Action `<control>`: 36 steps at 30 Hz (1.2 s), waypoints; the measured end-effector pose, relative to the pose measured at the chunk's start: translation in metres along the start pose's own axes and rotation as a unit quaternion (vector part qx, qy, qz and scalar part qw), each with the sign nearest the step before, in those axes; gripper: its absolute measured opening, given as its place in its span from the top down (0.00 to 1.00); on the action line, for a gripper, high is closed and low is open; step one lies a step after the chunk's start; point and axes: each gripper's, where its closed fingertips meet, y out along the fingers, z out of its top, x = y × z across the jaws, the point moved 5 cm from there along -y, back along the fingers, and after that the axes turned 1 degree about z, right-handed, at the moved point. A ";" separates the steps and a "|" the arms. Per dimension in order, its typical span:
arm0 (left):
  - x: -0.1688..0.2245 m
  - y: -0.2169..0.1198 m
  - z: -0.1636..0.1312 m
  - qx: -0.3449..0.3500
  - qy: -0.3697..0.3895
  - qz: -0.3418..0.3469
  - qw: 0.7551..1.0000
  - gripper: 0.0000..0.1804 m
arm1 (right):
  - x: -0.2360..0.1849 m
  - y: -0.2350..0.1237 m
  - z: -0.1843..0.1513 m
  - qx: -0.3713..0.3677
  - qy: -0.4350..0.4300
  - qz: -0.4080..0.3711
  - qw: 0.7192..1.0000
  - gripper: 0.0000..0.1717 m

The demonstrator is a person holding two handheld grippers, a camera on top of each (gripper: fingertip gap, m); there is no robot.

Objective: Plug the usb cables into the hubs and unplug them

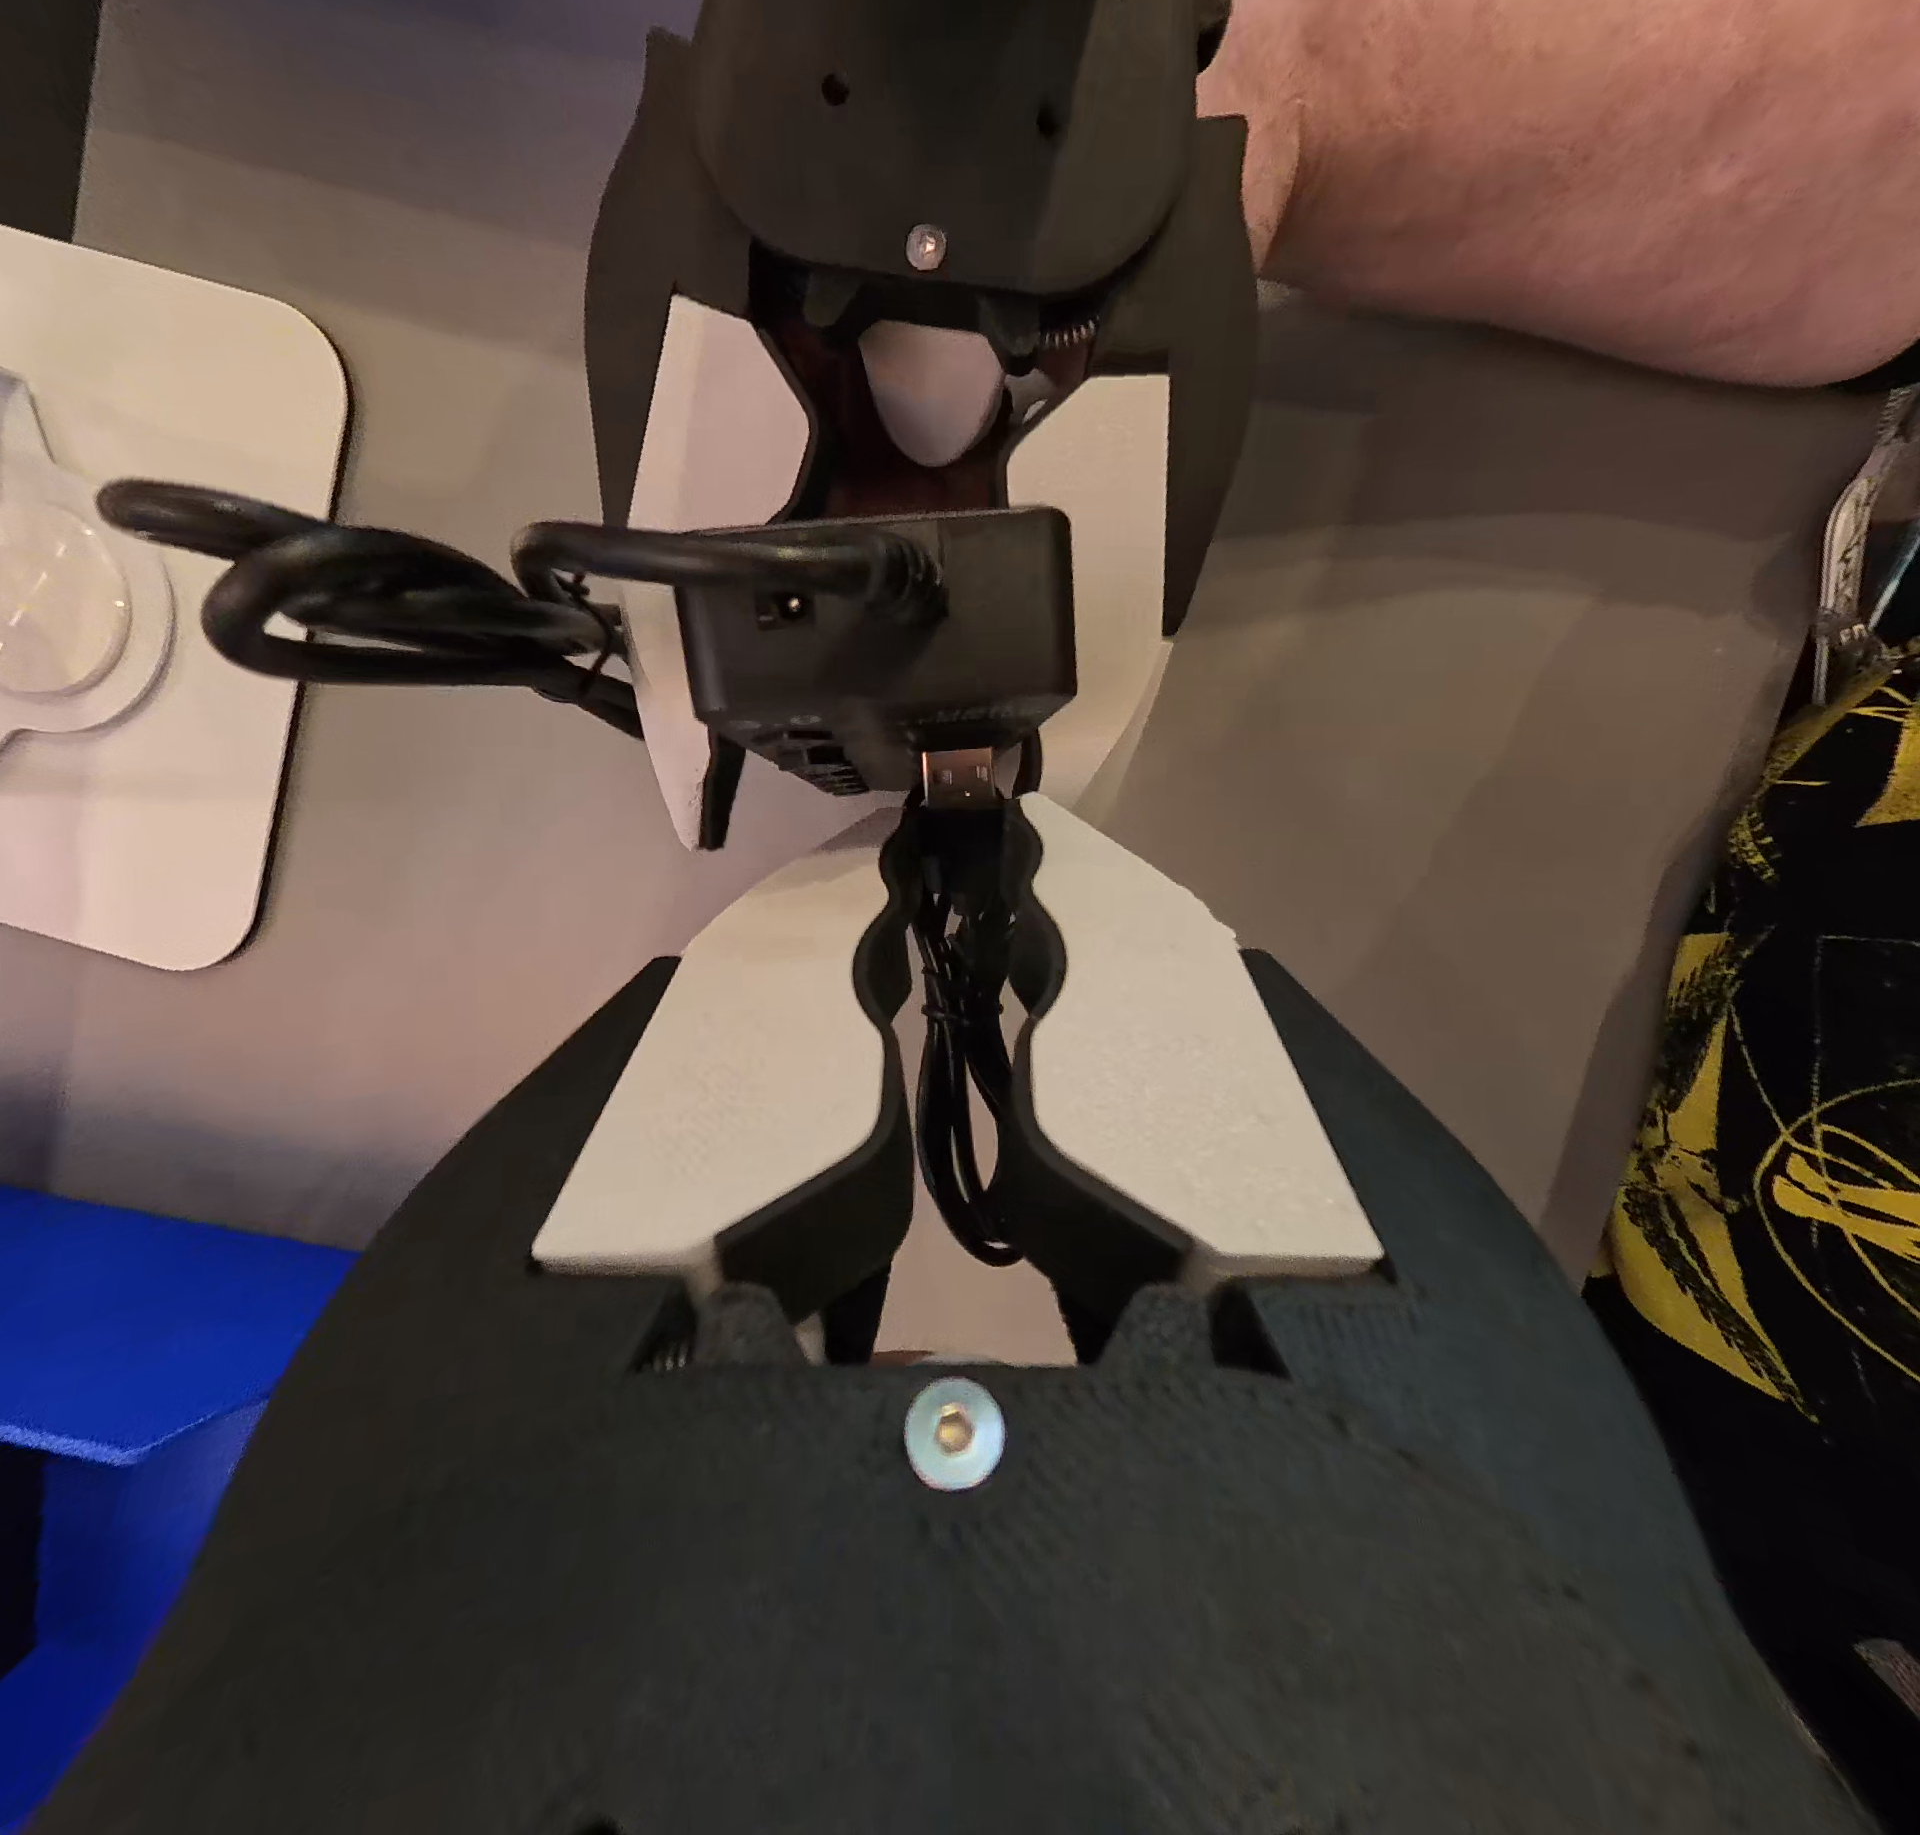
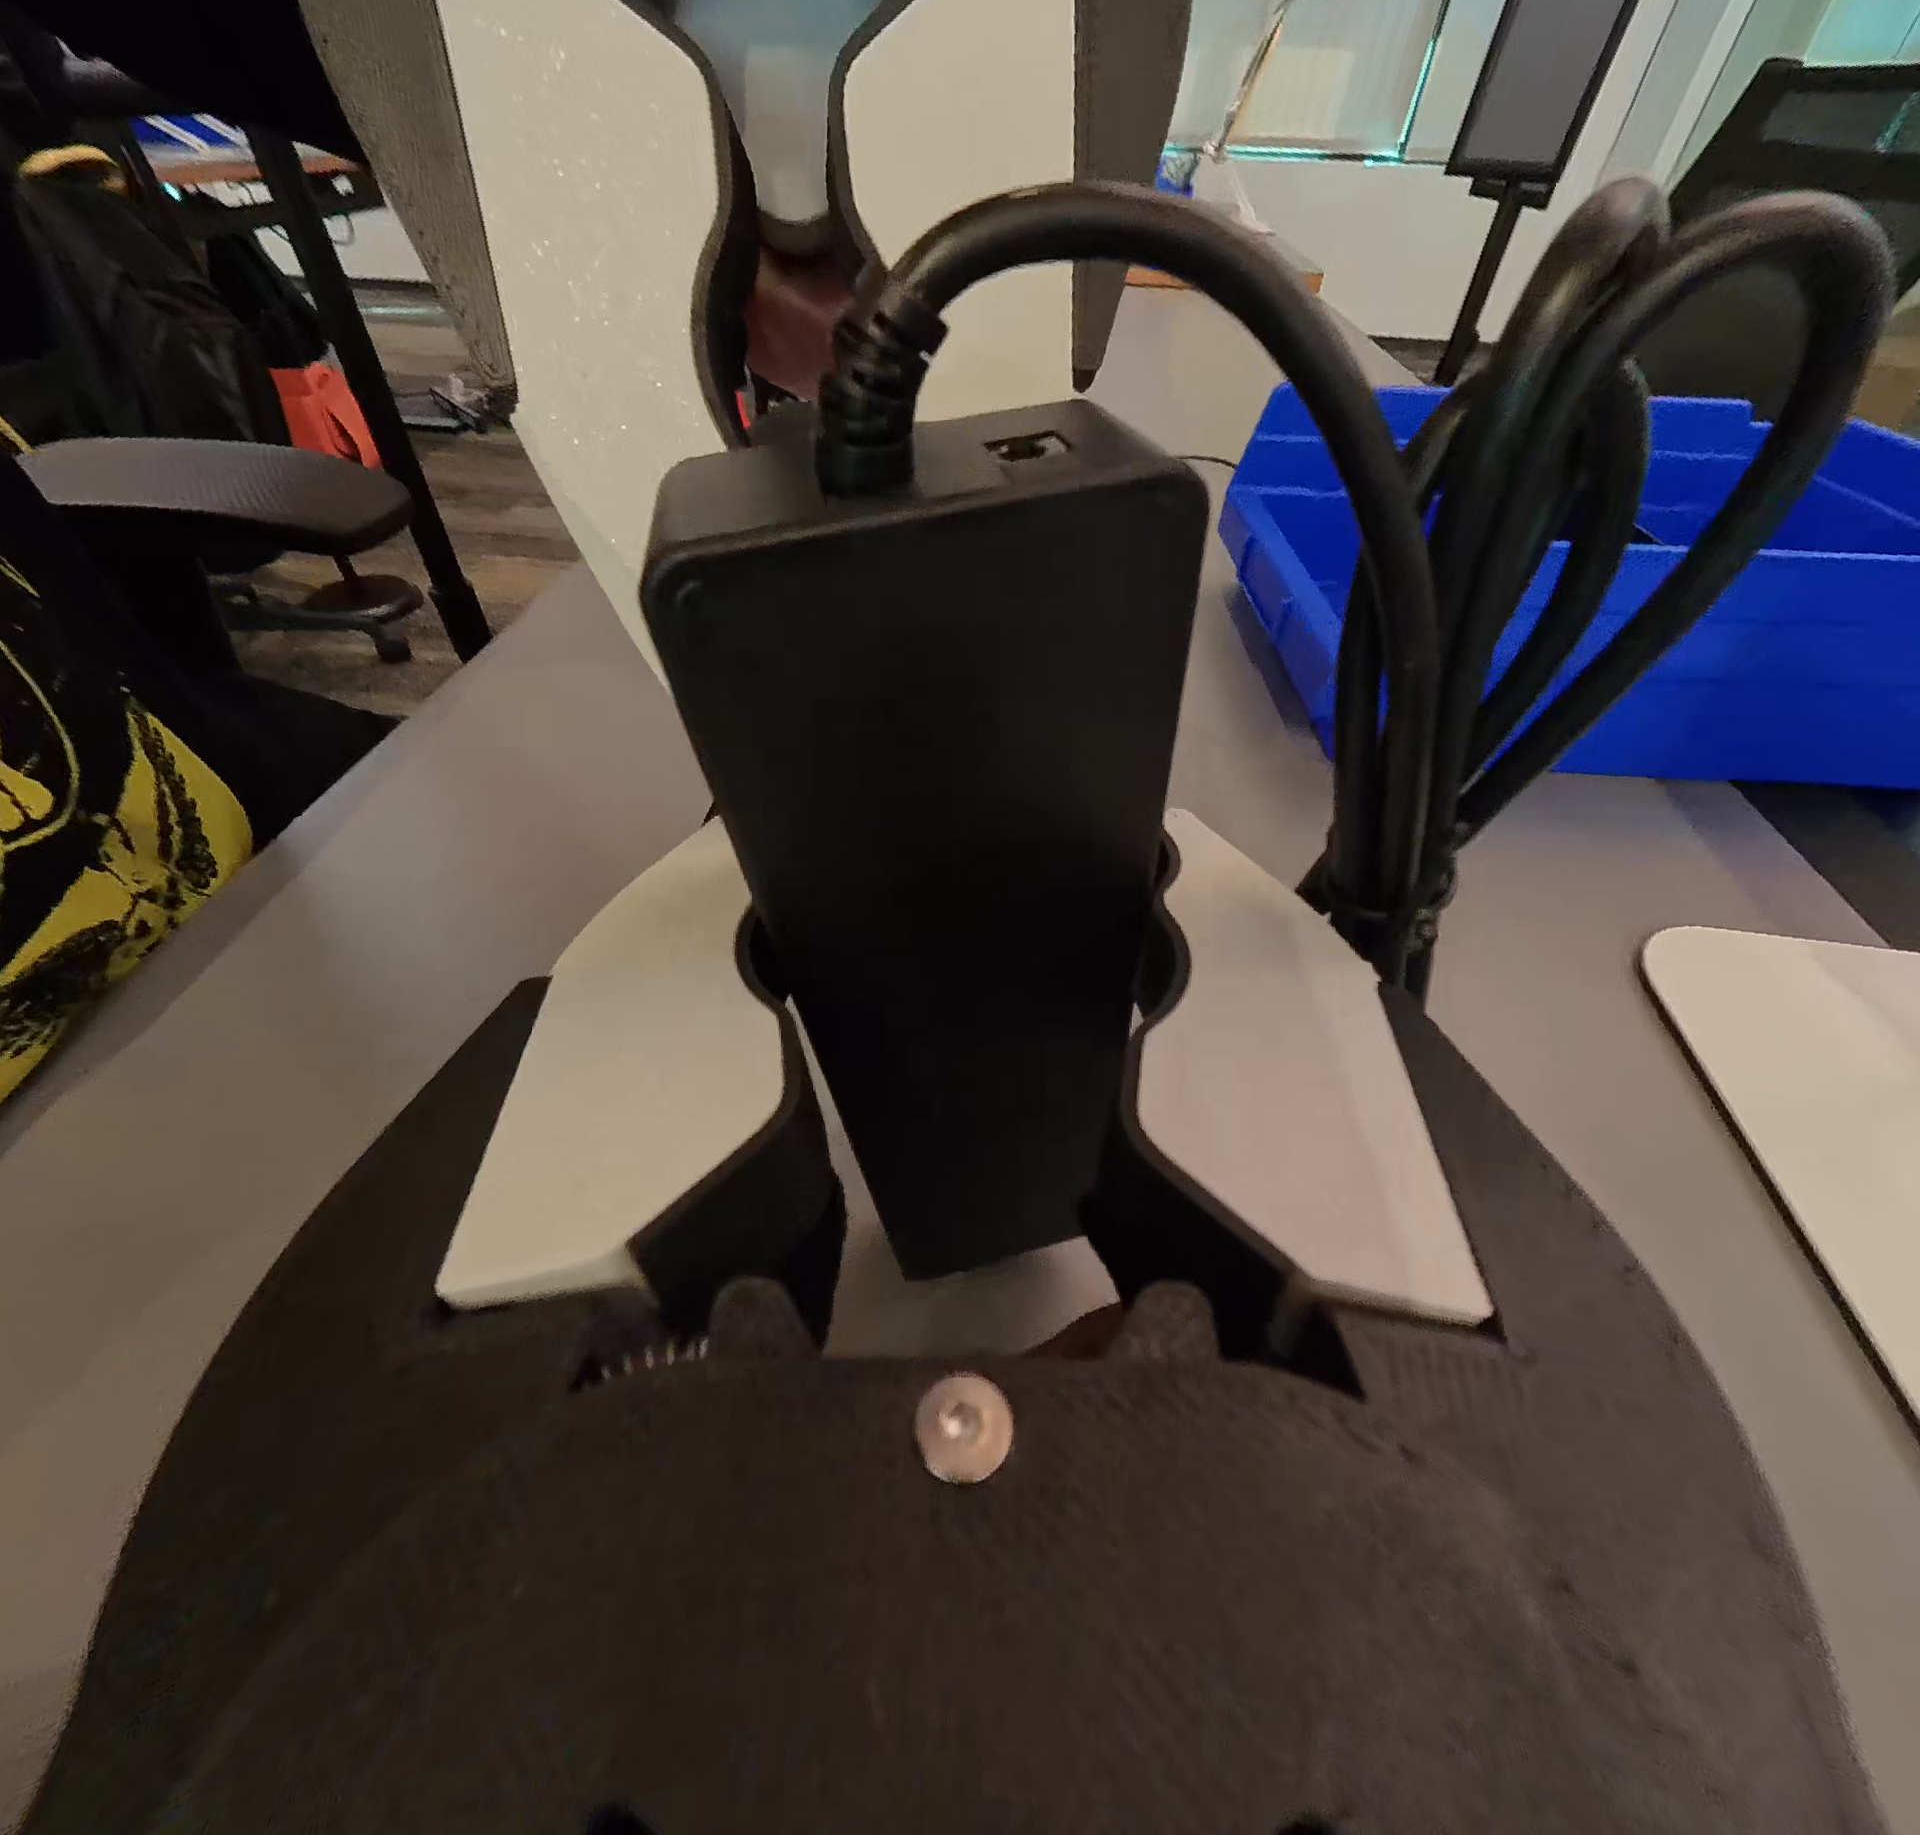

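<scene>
My left gripper (image 1: 961, 835) is shut on the black body of a USB plug (image 1: 961, 777). The plug's metal end points at a port on the near face of a black hub (image 1: 883, 632), and most of the metal shows outside it. The plug's thin black cable (image 1: 961, 1110) hangs coiled between my left fingers. My right gripper (image 2: 961, 902) is shut on the hub (image 2: 914, 725) and holds it above the grey table (image 2: 364, 850). The hub's thick cable bundle (image 2: 1455, 590) hangs to its side; it also shows in the left wrist view (image 1: 395, 601). The left gripper's fingers (image 2: 582, 227) face me beyond the hub.
A blue bin (image 2: 1662, 663) stands on the table beside the cable bundle. A white board (image 1: 156, 590) with a clear plastic blister lies on the table. A person's arm (image 1: 1558, 175) and black-and-yellow shirt (image 1: 1766, 1058) are close by. An office chair (image 2: 260, 518) stands off the table.
</scene>
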 end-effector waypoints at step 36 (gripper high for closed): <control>0.006 -0.003 0.005 -0.069 0.039 0.054 0.995 0.93 | -0.001 0.008 0.000 -0.131 -0.032 -0.060 0.989 0.63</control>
